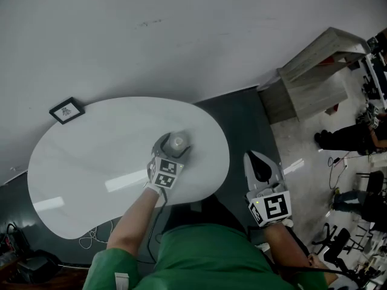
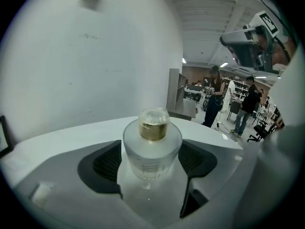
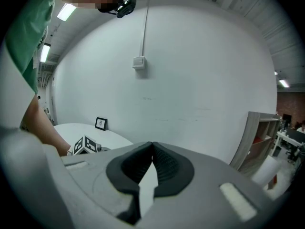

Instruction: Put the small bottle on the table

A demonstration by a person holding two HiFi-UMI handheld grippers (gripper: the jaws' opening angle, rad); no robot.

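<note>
At the left edge of the white oval table (image 1: 78, 168) a small framed picture (image 1: 66, 110) lies flat. Toward the table's middle, the left gripper (image 1: 172, 146) clamps the small bottle (image 2: 152, 147), a clear one with a gold cap, upright between its two dark pads, which press its sides. Whether its base touches the tabletop cannot be told. Off the table's right edge, the right gripper (image 3: 152, 149) has its jaws together, holding nothing.
</note>
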